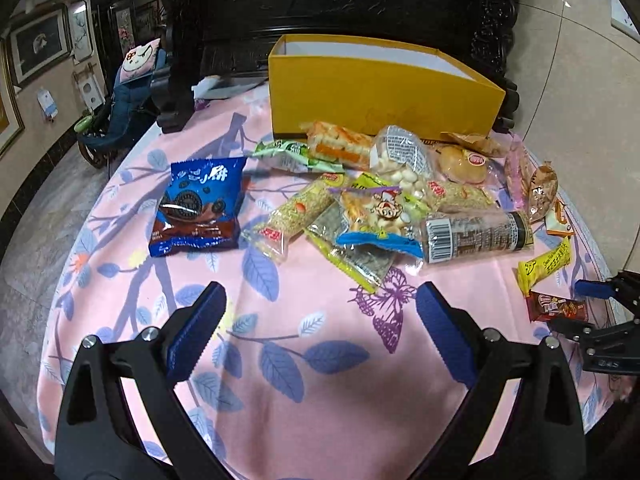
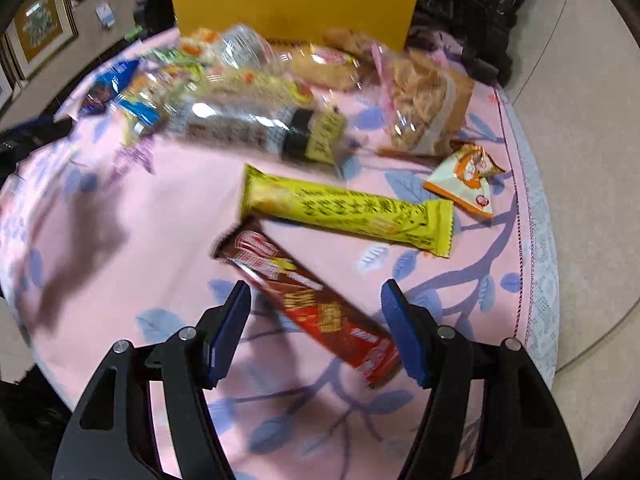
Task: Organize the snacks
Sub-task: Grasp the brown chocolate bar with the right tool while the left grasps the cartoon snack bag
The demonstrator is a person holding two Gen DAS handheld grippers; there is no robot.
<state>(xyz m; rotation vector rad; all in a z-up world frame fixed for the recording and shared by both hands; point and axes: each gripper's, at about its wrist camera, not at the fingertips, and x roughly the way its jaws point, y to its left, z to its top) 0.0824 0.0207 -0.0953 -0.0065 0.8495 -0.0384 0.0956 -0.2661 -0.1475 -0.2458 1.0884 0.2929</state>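
Note:
Several snack packets lie in a heap on the pink cloth in front of an open yellow box (image 1: 384, 92); the box also shows in the right wrist view (image 2: 296, 4). A blue cookie bag (image 1: 198, 208) lies apart at the left. My left gripper (image 1: 320, 304) is open and empty above bare cloth, short of the heap. My right gripper (image 2: 316, 292) is open, its jaws on either side of a red-brown bar (image 2: 308, 300), not closed on it. The bar also shows in the left wrist view (image 1: 556, 306). A yellow bar (image 2: 348, 210) lies just beyond it.
The round table's pink leaf-print cloth (image 1: 304, 392) ends close on the right (image 2: 536, 240), with tiled floor beyond. A small orange-white packet (image 2: 464, 182) sits near that edge. A dark carved chair back (image 1: 320, 0) stands behind the box.

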